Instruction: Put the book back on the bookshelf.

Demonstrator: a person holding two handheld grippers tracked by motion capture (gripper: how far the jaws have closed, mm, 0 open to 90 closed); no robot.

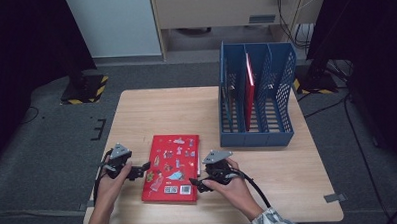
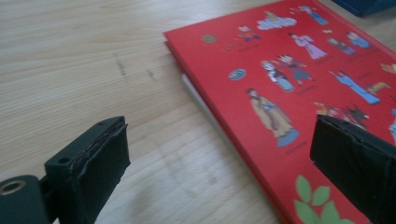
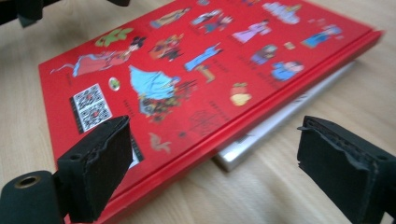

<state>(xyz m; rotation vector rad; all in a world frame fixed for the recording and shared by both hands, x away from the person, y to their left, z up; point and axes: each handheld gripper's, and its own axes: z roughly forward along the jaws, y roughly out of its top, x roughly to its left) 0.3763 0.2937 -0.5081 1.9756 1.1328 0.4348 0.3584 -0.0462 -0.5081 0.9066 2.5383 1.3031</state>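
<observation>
A red book (image 1: 171, 168) is lying flat near the front edge of the desk (image 1: 288, 164), between the two hands. The left hand-held gripper (image 1: 141, 170) is hovering at its left edge, jaws spread, gripping nothing. The right hand-held gripper (image 1: 198, 184) is sitting at the book's near right corner, jaws spread wide around the edge without pinching it.
</observation>
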